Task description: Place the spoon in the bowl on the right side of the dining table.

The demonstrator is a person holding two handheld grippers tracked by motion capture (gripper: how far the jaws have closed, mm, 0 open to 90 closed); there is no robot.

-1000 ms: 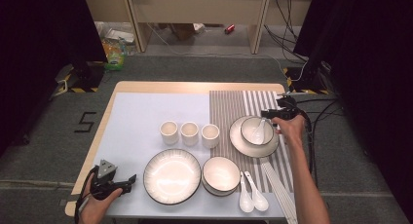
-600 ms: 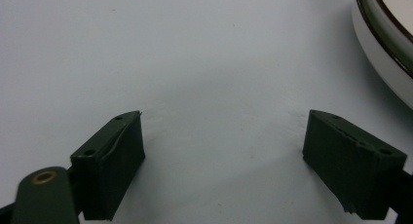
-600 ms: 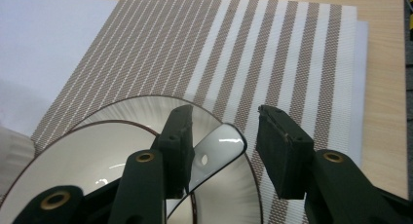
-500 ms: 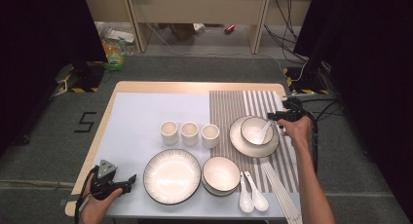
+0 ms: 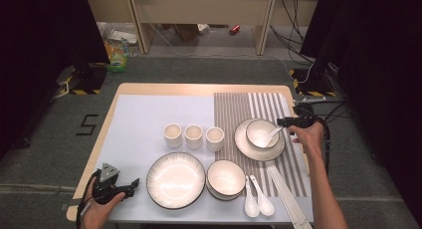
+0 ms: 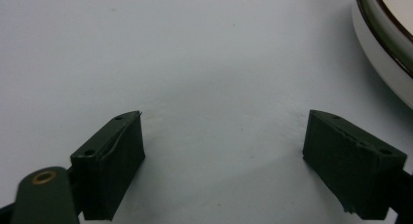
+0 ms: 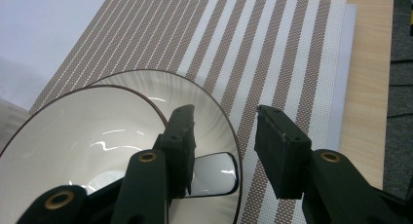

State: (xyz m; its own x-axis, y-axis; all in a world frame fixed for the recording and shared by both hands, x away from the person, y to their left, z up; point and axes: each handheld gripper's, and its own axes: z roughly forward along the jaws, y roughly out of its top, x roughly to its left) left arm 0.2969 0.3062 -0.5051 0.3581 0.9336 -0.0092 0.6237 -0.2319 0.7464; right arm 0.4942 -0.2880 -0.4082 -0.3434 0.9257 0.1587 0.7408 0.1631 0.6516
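White cloth under the left gripper, which rests at the near left corner of the table, held in the person's left hand; in the left gripper view its jaws stand wide apart over bare cloth with nothing between them, and the dark-rimmed edge of the large plate shows at the upper right. In the high view that plate lies just right of the left gripper, apart from it. Next along the near edge: a stacked bowl, two white spoons lying side by side, and a bundle of pale chopsticks on the striped mat. Mid-table, three small cups stand in a row, close together. Further right, on the striped mat, a small bowl sits on a saucer plate, with a white spoon lying in the bowl, handle pointing right toward the right gripper. Right gripper held level at the bowl's right rim by the right hand. In the right gripper view its jaws are partly apart and have just been closing a little; the spoon's end lies below and beside the left jaw, not between the pads, so nothing is clamped. Gap between the jaws shows striped mat only.
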